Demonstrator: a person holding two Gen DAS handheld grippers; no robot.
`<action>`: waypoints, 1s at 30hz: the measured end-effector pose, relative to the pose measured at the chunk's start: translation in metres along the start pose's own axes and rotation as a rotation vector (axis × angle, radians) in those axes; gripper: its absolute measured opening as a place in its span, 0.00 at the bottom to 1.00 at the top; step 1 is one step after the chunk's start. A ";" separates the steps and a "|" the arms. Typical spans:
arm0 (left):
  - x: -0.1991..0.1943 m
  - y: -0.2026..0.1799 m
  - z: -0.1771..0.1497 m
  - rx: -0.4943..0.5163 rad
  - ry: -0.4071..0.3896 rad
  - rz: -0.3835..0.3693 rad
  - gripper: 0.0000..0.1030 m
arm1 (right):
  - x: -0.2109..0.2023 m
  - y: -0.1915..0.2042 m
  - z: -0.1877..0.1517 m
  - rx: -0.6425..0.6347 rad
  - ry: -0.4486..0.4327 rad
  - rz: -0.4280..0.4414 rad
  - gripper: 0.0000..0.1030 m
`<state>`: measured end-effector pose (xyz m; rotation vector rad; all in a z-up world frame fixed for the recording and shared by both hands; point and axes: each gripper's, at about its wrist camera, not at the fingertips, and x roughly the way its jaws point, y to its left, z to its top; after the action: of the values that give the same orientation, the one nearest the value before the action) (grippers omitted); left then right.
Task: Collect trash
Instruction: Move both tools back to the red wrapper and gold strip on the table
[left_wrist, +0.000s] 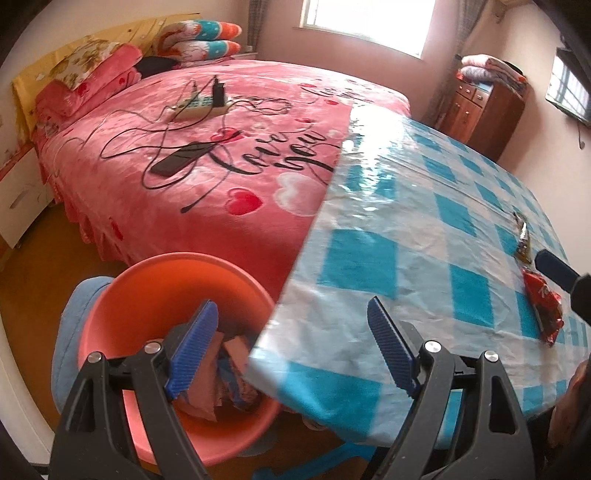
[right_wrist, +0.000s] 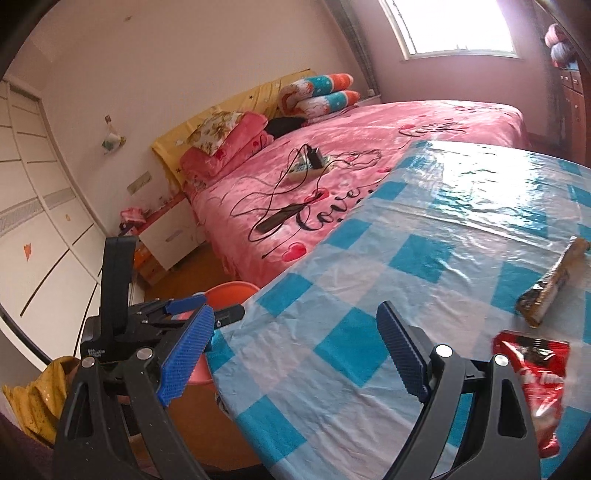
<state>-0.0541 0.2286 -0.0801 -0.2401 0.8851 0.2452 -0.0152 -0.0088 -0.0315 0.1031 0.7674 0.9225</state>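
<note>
Left wrist view: the left gripper hung wide and empty at bottom centre, straddling the table edge, with the orange bin just below it, handy for dropping trash. A red wrapper and a brown wrapper lay at the right.

Right wrist view: the right gripper was also wide and empty, with both wrappers at right, probably next. A pink bed filled the room behind.

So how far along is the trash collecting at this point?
Partly done: the orange basin beside the table already holds several crumpled wrappers. Nothing is in hand; the left hand-held gripper and right hand-held gripper are both open and empty. Left on the table: a red snack packet and a brown wrapper.
</note>
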 end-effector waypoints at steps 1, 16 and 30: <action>-0.001 -0.005 0.000 0.009 0.001 -0.004 0.81 | -0.002 -0.001 0.000 0.003 -0.004 -0.003 0.86; -0.004 -0.070 -0.001 0.113 0.023 -0.061 0.81 | -0.039 -0.041 0.004 0.072 -0.081 -0.052 0.86; -0.010 -0.131 -0.006 0.210 0.042 -0.155 0.81 | -0.084 -0.118 0.004 0.238 -0.161 -0.164 0.86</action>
<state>-0.0243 0.1014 -0.0620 -0.1180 0.9213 0.0027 0.0370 -0.1441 -0.0282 0.3150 0.7218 0.6570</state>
